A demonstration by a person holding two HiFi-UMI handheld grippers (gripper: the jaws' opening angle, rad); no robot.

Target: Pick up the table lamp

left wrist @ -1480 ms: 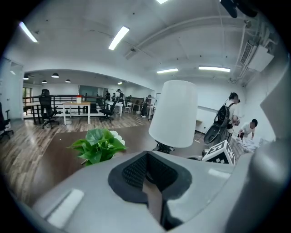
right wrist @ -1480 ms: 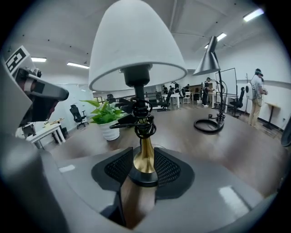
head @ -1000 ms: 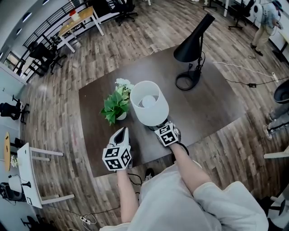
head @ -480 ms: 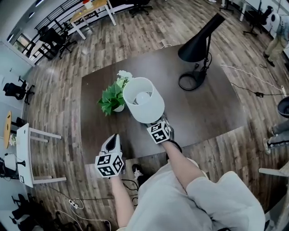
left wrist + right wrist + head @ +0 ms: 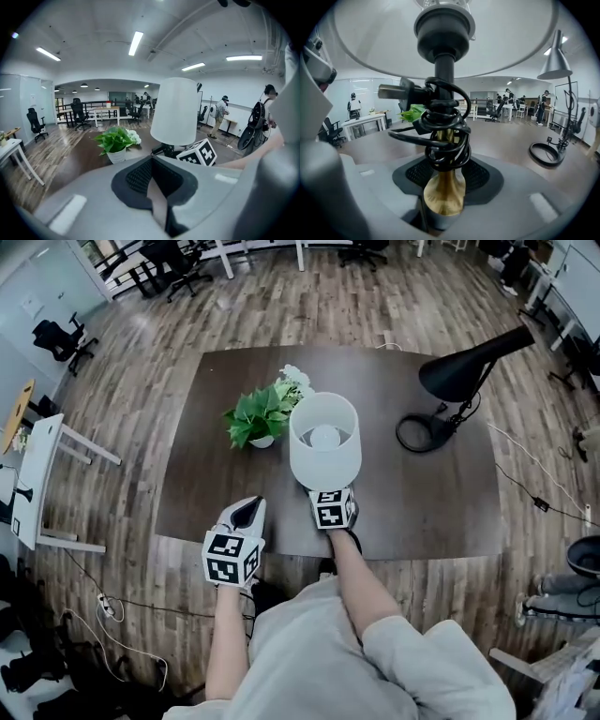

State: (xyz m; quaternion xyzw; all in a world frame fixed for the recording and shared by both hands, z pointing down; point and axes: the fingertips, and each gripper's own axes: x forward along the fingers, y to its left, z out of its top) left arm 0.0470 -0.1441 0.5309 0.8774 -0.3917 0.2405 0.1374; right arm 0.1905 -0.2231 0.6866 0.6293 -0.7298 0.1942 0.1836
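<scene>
The table lamp (image 5: pixel 324 439) has a white drum shade, a bare bulb inside and a brass stem (image 5: pixel 444 186) with black cord wound round it. My right gripper (image 5: pixel 332 507) is shut on that brass stem just under the cord coil (image 5: pixel 443 133), below the shade, at the near edge of the dark table (image 5: pixel 403 502). My left gripper (image 5: pixel 236 540) hangs at the table's front edge, left of the lamp, shut with nothing in it. In the left gripper view the white shade (image 5: pixel 174 111) stands ahead and to the right.
A potted green plant (image 5: pixel 257 416) stands just left of the lamp. A black desk lamp (image 5: pixel 457 381) with a ring base sits at the table's right. White desks and office chairs ring the room, and cables lie on the wooden floor.
The view has swung, so the table now sits squarer. My right gripper keeps its hold on the lamp. My left gripper has shifted a little toward the table's front edge.
</scene>
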